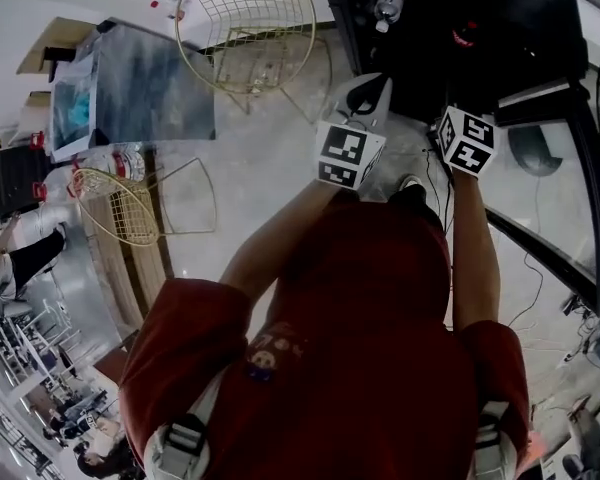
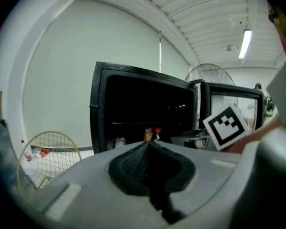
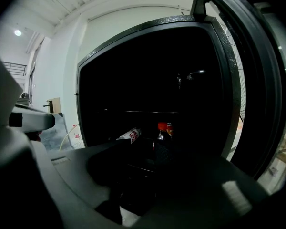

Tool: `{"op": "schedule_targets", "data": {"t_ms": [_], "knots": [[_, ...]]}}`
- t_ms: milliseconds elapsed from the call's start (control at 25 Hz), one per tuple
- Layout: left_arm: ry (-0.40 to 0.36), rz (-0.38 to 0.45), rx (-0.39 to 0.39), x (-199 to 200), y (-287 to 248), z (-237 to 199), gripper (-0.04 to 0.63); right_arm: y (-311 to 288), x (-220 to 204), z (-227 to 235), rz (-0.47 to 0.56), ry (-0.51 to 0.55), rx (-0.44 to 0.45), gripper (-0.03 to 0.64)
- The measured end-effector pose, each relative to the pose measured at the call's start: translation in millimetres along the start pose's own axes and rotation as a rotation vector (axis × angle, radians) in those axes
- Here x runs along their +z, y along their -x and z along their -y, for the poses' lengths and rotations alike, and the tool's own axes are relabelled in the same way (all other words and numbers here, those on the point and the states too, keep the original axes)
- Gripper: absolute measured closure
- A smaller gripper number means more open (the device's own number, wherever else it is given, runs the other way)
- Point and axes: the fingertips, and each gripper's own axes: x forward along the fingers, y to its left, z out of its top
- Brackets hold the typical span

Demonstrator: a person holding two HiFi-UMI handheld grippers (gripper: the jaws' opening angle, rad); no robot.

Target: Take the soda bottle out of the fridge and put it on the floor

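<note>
The black fridge (image 3: 148, 70) stands open in front of me, its inside dark. On its shelf stands a dark soda bottle (image 3: 162, 142) with a red cap, which also shows small in the left gripper view (image 2: 157, 133). A tilted can or bottle with a red and white label (image 3: 129, 135) lies just left of it. My right gripper (image 3: 150, 154) is open and points at the shelf, short of the bottle, with nothing between its jaws. My left gripper (image 2: 150, 147) is shut and empty, held to the left of the right one (image 1: 372, 96).
The fridge door (image 3: 250, 66) hangs open on the right. Two gold wire chairs (image 1: 245, 28) (image 1: 115, 203) and a grey-blue table (image 1: 145, 88) stand on the pale floor to the left. A fan (image 2: 209, 73) stands behind the fridge. Cables (image 1: 528, 268) trail on the right.
</note>
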Motion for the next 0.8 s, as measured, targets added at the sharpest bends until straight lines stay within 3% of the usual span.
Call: {"op": "schedule_targets", "data": {"t_ms": [400, 800], "knots": [[-0.05, 0.025, -0.028, -25.3, -24.4, 1.2, 0.595, -13.3, -25.2, 5.9, 0.036, -0.024, -0.043, 0.444], [-0.051, 0.045, -0.013, -54.2, -55.4, -7.4, 0.595, -46.9, -36.0, 25.3, 0.055, -0.014, -0.071, 0.413]]}}
